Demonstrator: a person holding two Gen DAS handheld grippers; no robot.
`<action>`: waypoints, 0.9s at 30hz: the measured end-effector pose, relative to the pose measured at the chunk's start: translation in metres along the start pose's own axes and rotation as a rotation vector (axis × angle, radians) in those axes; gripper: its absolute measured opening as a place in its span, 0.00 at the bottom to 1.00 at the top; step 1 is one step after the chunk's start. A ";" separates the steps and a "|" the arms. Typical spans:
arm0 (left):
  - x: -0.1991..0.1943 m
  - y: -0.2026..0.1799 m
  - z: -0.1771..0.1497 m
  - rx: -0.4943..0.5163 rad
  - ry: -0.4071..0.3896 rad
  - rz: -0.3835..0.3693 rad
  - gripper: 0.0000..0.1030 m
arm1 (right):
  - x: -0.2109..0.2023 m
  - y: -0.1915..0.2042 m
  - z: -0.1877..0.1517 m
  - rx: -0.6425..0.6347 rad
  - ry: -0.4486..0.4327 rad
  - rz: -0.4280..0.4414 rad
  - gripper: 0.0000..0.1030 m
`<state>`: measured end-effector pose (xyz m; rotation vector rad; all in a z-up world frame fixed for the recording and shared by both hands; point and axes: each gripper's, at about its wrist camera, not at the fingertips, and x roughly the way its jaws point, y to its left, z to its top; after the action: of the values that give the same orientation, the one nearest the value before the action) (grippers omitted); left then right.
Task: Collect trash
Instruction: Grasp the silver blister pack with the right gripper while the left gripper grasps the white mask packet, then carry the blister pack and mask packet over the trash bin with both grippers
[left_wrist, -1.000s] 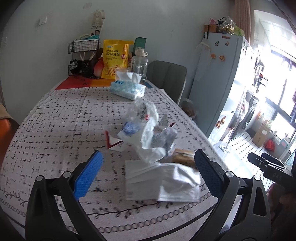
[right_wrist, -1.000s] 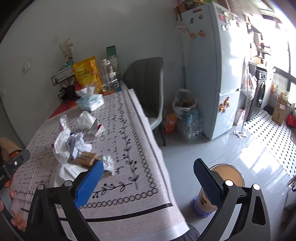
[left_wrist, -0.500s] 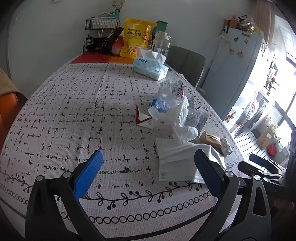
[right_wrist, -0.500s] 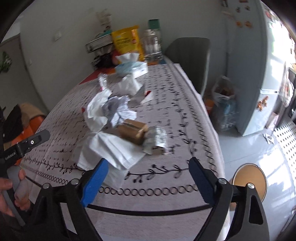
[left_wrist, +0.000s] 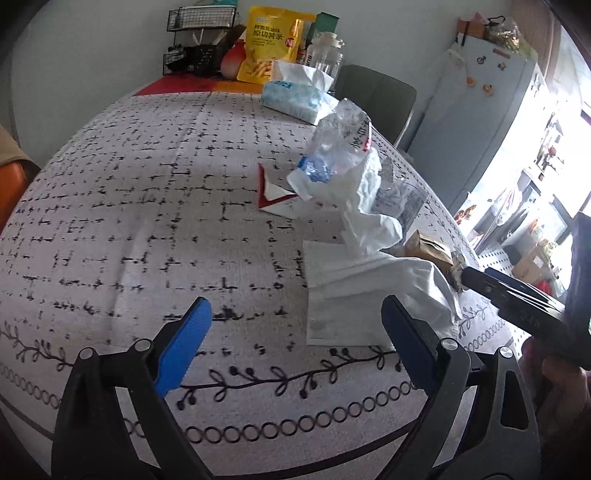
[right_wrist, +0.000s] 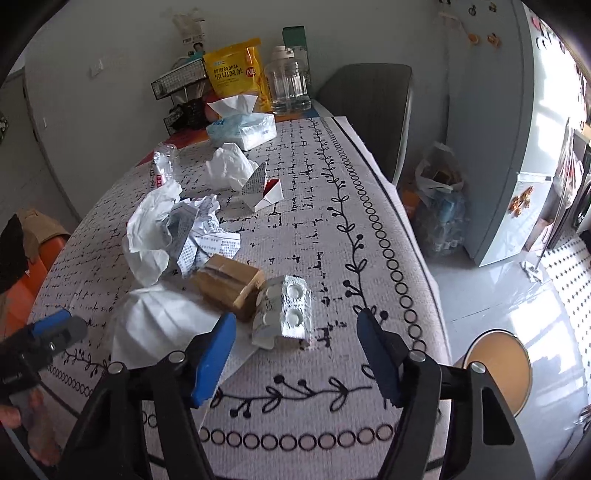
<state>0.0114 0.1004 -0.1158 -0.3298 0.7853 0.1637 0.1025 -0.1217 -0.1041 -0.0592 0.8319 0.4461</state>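
Right gripper (right_wrist: 295, 332) was brought over the table's (right_wrist: 332, 229) near edge, jaws narrowed yet unclenched, blister pack (right_wrist: 284, 310) just ahead; left gripper (left_wrist: 295, 321) spread, empty, possibly above tissue (left_wrist: 354, 291).

A matt woven cloth with printed black marks covers the tabletop (right_wrist: 369, 236). Crumpled white tissue paper (right_wrist: 147, 236) lies soft and dull; the blister pack (right_wrist: 286, 312) is shiny foil (creased), beside a brown cardboard box (right_wrist: 229, 286) under glossy tape.
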 end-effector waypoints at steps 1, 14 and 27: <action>0.001 -0.003 0.001 0.001 -0.002 -0.006 0.89 | 0.004 0.000 0.001 0.002 0.010 0.003 0.52; 0.022 -0.049 0.003 0.081 0.022 -0.047 0.90 | -0.016 -0.009 -0.009 0.017 0.016 0.071 0.25; 0.033 -0.078 -0.008 0.189 0.086 0.036 0.43 | -0.043 -0.040 -0.037 0.145 0.046 0.069 0.27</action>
<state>0.0499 0.0249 -0.1268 -0.1446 0.8848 0.1084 0.0680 -0.1820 -0.1027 0.0938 0.9117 0.4493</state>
